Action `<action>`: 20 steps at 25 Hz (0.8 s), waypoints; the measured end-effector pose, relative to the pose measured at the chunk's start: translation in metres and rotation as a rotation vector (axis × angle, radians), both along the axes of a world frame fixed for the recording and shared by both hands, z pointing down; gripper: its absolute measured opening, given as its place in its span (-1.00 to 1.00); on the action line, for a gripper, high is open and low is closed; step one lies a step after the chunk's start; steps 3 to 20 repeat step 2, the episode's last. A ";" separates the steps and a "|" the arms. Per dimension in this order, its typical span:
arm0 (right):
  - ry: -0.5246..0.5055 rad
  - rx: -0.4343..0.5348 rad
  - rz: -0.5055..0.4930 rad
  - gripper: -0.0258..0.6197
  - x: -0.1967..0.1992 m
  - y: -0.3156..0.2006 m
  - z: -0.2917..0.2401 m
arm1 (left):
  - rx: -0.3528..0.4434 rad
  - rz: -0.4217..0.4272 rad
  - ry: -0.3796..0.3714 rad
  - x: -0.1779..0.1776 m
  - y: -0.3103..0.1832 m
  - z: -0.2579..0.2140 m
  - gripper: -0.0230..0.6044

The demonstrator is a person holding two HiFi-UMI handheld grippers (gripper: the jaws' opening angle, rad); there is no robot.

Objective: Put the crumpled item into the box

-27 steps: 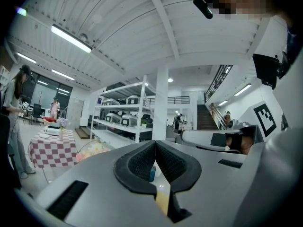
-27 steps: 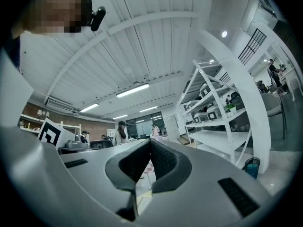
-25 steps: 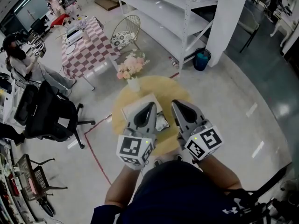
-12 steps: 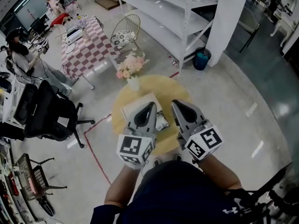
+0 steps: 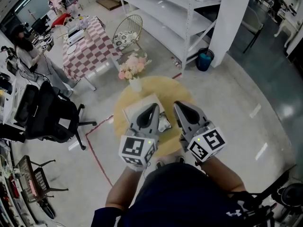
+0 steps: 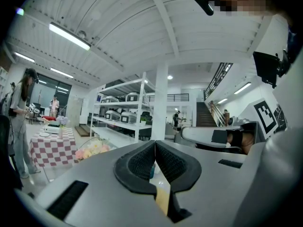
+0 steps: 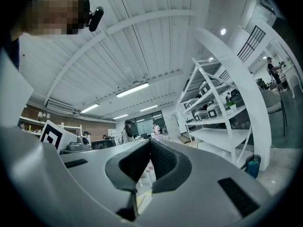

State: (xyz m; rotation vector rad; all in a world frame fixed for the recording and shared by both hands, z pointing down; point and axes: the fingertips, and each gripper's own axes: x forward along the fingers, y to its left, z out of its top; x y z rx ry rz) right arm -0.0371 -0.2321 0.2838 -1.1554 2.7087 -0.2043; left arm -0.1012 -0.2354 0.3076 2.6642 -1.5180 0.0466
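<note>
Crumpled item (image 5: pixel 164 123) — between left hand-held gripper (image 5: pixel 153 107), right hand-held gripper (image 5: pixel 177 105).

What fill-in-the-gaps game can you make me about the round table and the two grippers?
1. The round table is ____ in colour.
2. The white vase at its far edge holds pink ____.
3. The left gripper and the right gripper both hang over the table with their jaws ____.

Missing words: yellow; flowers; shut.
</note>
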 end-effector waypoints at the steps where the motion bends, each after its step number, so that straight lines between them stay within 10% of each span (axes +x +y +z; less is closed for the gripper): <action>1: 0.000 0.000 -0.001 -0.91 0.000 0.000 0.000 | 0.000 0.000 -0.001 0.000 0.000 0.000 -0.87; 20: 0.001 -0.001 -0.002 -0.91 0.000 0.000 0.000 | 0.001 0.000 -0.002 0.000 0.000 0.000 -0.87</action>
